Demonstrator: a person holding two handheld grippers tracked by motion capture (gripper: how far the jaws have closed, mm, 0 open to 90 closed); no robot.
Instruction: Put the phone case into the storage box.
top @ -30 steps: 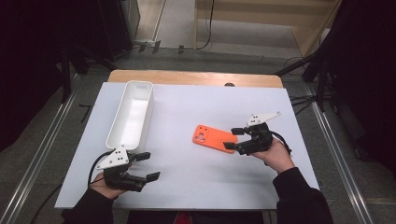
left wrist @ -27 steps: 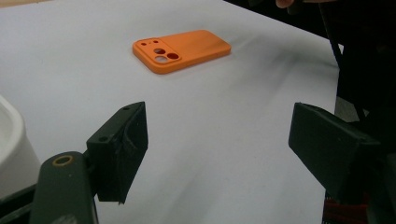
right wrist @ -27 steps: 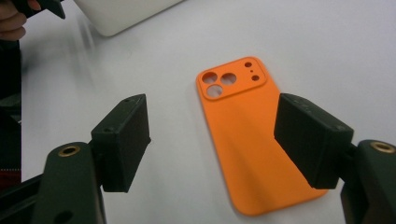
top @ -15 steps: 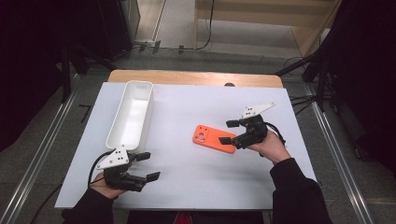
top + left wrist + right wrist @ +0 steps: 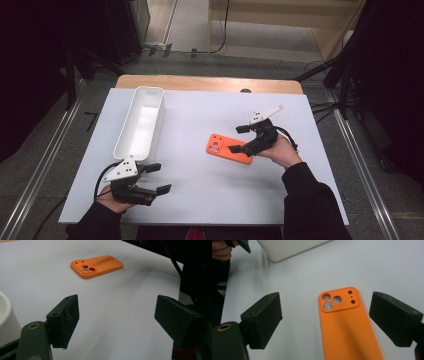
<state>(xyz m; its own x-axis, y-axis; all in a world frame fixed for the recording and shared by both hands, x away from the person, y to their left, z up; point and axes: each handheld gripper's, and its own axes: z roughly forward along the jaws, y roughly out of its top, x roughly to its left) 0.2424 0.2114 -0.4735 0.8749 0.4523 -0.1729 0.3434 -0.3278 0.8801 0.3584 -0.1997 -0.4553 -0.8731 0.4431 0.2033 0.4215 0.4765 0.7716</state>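
1. Nearest the person's left hand, the left gripper rests low on the white table sheet at the near left corner, its two black jaws standing apart with nothing but bare sheet between them: released.
2. Just beyond it lies a long, narrow white plastic tray, open side up, running away from the person along the left part of the sheet; its rounded near end shows at the edge of the left gripper view.
3. Right of the middle lies the flat orange plastic phone case, back side up, its camera cut-outs at the end towards the tray.
4. In the right gripper view the case lies lengthways between the two black jaws, with white sheet showing on either side of it; neither pad touches it.
5. The right gripper sits at the case's right end, held in the person's right hand. Its jaws have just been opening and now stand wide, the case between them but let go.
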